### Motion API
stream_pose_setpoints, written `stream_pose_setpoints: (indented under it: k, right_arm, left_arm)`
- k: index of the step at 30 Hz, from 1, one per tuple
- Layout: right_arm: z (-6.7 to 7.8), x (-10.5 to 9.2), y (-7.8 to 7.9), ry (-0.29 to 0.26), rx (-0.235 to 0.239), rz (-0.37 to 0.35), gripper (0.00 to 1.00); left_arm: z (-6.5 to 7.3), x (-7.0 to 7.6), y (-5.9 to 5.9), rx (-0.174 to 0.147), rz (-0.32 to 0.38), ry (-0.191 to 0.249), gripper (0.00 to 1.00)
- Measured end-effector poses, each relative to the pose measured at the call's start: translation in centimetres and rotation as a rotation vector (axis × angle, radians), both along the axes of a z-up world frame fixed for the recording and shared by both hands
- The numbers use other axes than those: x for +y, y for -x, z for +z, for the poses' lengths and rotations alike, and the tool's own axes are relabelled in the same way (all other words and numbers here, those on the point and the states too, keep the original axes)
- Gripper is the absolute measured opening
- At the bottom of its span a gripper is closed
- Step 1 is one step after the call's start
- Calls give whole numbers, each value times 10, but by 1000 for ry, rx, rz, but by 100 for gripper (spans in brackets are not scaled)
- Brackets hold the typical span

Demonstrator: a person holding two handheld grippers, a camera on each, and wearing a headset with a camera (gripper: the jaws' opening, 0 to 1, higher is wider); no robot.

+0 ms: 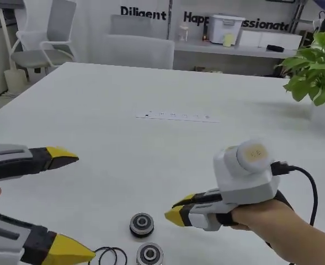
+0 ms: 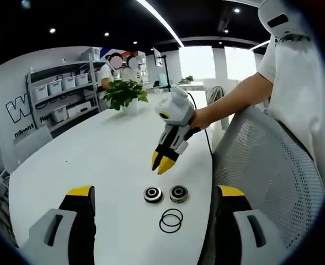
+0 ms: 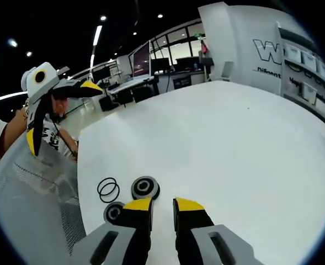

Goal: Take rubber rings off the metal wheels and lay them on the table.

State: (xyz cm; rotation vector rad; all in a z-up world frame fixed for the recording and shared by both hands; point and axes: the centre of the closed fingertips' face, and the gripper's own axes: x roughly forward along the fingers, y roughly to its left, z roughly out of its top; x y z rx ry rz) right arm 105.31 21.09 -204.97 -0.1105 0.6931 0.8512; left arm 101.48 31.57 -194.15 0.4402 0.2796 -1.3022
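Two small metal wheels (image 1: 142, 224) (image 1: 149, 254) lie near the table's front edge, also seen as wheels (image 2: 153, 194) (image 2: 178, 193) and wheels (image 3: 145, 187) (image 3: 113, 211). Two thin black rubber rings (image 1: 110, 256) (image 2: 171, 220) (image 3: 108, 189) lie flat, overlapping, beside them. My left gripper (image 1: 68, 204) (image 2: 154, 193) is held wide open, left of the wheels and facing them, with nothing in it. My right gripper (image 1: 174, 213) (image 3: 163, 205) hovers just right of the wheels with its jaws close together and nothing between them. It shows above the wheels as the right gripper (image 2: 162, 163).
The white table (image 1: 151, 88) stretches far ahead, with a flush socket strip (image 1: 176, 116) in its middle. A potted plant (image 1: 315, 72) stands at the far right. Office chairs (image 1: 46, 38) and shelves stand beyond the table. A mesh chair back (image 2: 267, 182) is close behind me.
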Motion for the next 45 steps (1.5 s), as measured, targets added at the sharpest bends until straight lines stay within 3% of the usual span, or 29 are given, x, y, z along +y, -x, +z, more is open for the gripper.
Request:
stream_pose_setpoints:
  k: [9,19,24,28,34,45]
  right_arm:
    - [-2,0,0,1,7,0,11]
    - [-1,0,-1,-10,9,-2,12]
    - [-4,-2,-1,-6,16,-5,12]
    - [-5,-1,0,-6,20,-6,12]
    - [-10,2,2,-2,33,7,12]
    - [-18,6,6,12,45,33,12]
  left_arm:
    - [11,-28,-19,-44,-66,-10,82]
    - [9,-57,-45,-49,-98,14,78]
    - [-5,-66,-54,-59,-80,20,70]
    - [-23,-68,-53,-44,-62,33,67]
    - [-49,-61,-54,-21,-34,8,61]
    - [-76,-59,-53,2,-23,-40,49]
